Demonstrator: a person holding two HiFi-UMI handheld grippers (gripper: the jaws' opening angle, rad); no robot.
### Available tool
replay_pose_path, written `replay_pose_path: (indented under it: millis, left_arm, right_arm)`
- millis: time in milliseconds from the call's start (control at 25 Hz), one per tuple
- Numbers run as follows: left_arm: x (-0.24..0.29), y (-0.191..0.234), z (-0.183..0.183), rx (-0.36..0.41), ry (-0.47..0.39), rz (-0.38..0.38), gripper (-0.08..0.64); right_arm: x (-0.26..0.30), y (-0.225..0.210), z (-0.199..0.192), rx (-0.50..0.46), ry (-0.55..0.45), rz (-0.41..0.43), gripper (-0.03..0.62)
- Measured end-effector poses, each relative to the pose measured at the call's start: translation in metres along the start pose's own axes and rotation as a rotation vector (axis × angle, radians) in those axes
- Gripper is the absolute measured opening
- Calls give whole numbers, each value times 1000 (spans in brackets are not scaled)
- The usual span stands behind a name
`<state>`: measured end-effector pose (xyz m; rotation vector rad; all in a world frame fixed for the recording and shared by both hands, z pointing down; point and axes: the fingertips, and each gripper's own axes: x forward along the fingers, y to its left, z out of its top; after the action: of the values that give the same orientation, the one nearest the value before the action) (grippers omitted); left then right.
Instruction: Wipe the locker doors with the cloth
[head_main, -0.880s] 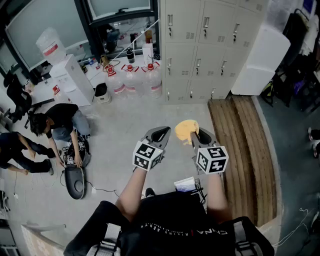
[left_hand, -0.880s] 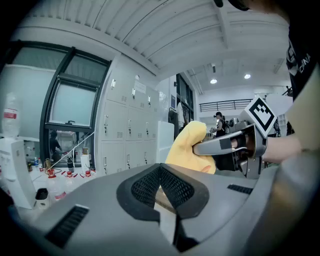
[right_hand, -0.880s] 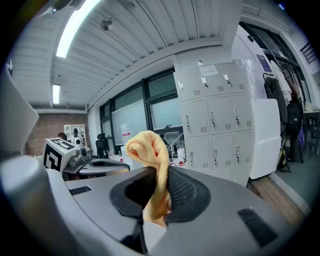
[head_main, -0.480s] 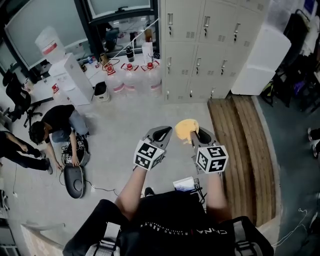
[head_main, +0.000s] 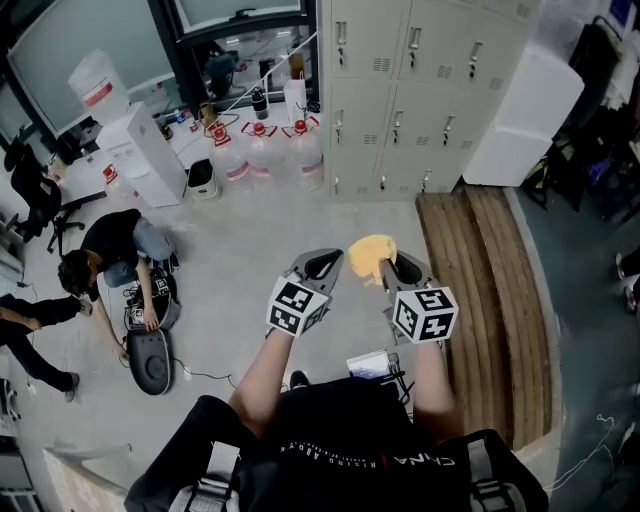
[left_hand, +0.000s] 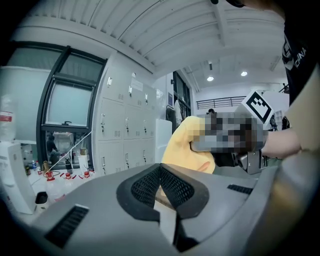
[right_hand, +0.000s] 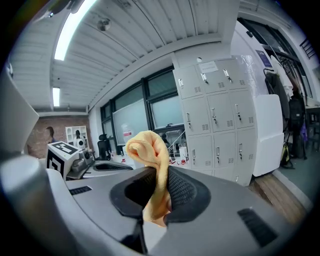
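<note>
A yellow cloth (head_main: 371, 256) (right_hand: 152, 165) (left_hand: 187, 149) is pinched between the jaws of my right gripper (head_main: 392, 266) (right_hand: 156, 196), bunched above them. My left gripper (head_main: 322, 265) (left_hand: 160, 189) is beside it on the left, jaws closed with nothing between them. Both are held in the air, well short of the beige locker doors (head_main: 420, 90) (right_hand: 215, 120) (left_hand: 122, 135), which stand ahead with small handles and vents.
Water bottles (head_main: 262, 158) and a white dispenser (head_main: 140, 150) stand left of the lockers. A white cabinet (head_main: 520, 120) leans at their right, wooden planks (head_main: 485, 290) lie on the floor. People (head_main: 115, 255) crouch at the left by a black device (head_main: 150, 360).
Both grippers have stayed almost still with the cloth. The people at the left have shifted on the floor.
</note>
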<state>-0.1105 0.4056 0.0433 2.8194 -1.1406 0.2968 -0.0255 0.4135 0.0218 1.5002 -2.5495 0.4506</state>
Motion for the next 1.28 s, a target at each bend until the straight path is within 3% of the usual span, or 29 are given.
replay_pose_path:
  millis: [1280]
  left_arm:
    - [23, -13, -15, 10, 50, 22, 18]
  right_arm:
    - [-5, -27, -9, 31, 10, 19, 83]
